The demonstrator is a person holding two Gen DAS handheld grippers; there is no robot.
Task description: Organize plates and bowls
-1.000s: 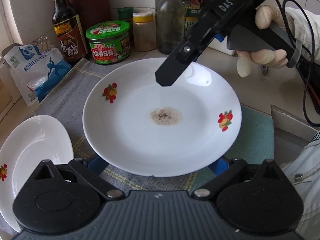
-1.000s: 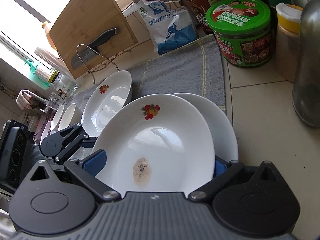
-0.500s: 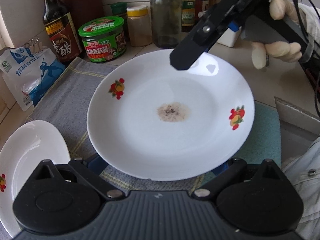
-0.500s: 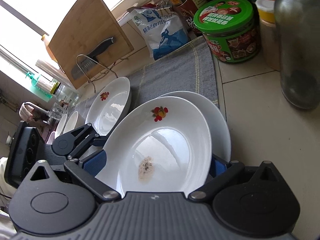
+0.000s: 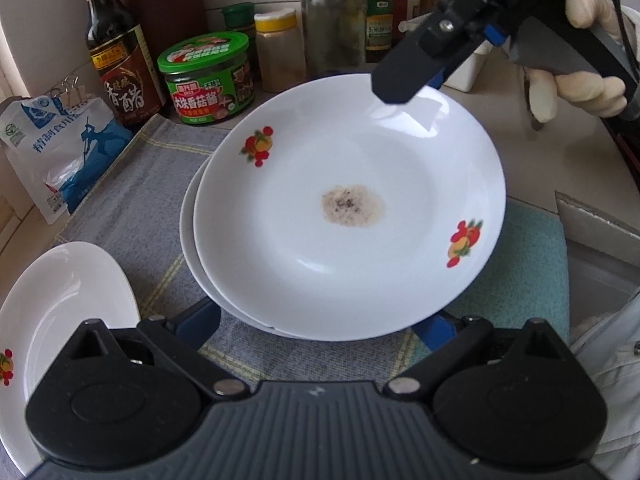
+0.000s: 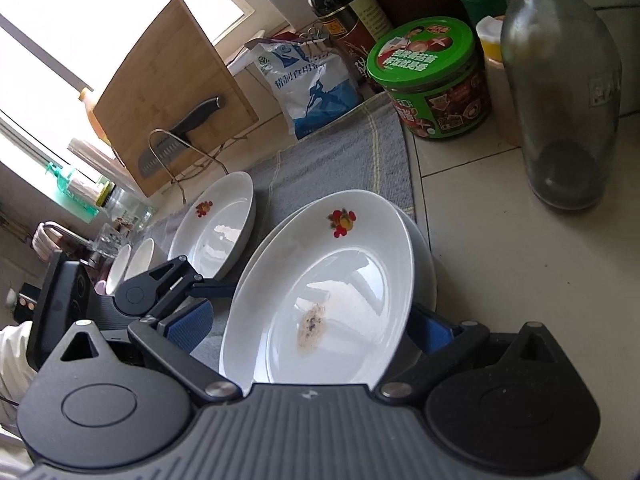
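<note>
A white plate with fruit prints and a brown stain sits on top of a second white plate on the grey cloth. My left gripper is open, its blue pads on either side of the plate's near rim. My right gripper is open at the far rim, its fingers on either side of the plates. A third fruit-print plate lies to the left. Two small white bowls stand beyond it.
A green-lidded jar, a dark vinegar bottle, a glass bottle, a spice jar and a blue-white bag line the back. A cutting board with a knife leans by the window. A teal cloth lies at right.
The stained plate has moved right and down onto the second plate, whose rim now shows at its left. My right gripper has drawn back toward the far right rim.
</note>
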